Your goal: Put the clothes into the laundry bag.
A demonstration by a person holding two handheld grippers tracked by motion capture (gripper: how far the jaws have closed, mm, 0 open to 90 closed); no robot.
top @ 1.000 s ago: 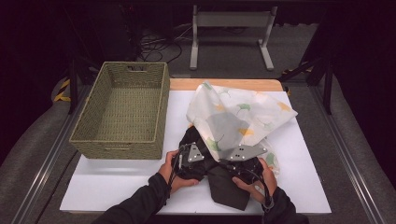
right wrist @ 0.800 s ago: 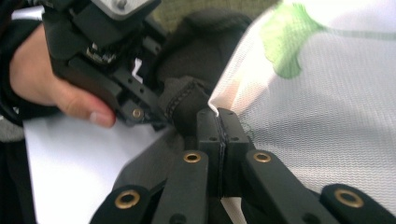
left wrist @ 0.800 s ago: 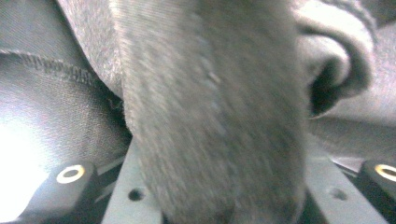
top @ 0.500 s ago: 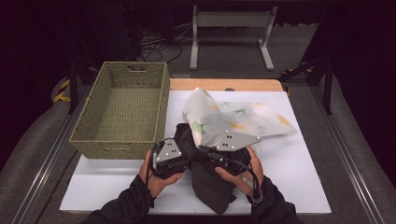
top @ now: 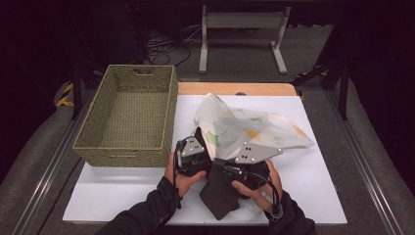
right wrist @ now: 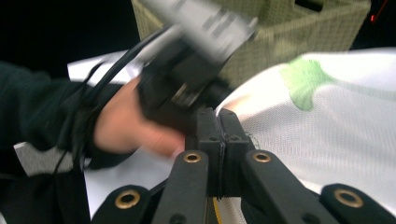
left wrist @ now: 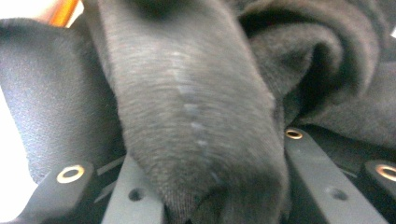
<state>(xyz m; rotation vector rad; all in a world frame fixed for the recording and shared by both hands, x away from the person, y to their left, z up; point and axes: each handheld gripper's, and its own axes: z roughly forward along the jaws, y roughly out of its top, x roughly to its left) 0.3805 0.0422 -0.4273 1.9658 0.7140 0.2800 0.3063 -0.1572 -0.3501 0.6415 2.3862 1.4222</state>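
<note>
Woven wicker basket [top: 128, 116] stands at the left of the white board [top: 313, 196], with nothing seen inside it, its near wall just beside the left gripper [top: 192, 155]; judged, it is the intended receptacle for the clothes.

Left gripper: its jaws have just been closing, and the left gripper view confirms a thick fold of the dark garment [left wrist: 196, 126] bunched between them, pressed on both sides. In the high view that dark garment [top: 220, 193] lies under both hands at the board's near edge, hanging toward the person.

Right gripper [top: 244, 166]: jaws fully together, pinching an edge of the white patterned cloth [right wrist: 327, 135], which drapes away toward the right of the board [top: 254, 127]. Holding the two items apart in separate grips appears meant to untangle them.

Only the gripper views settle each grip; the high view alone gives the basket's relation to the work. The right gripper view also shows the left hand [right wrist: 126, 126], blurred.
</note>
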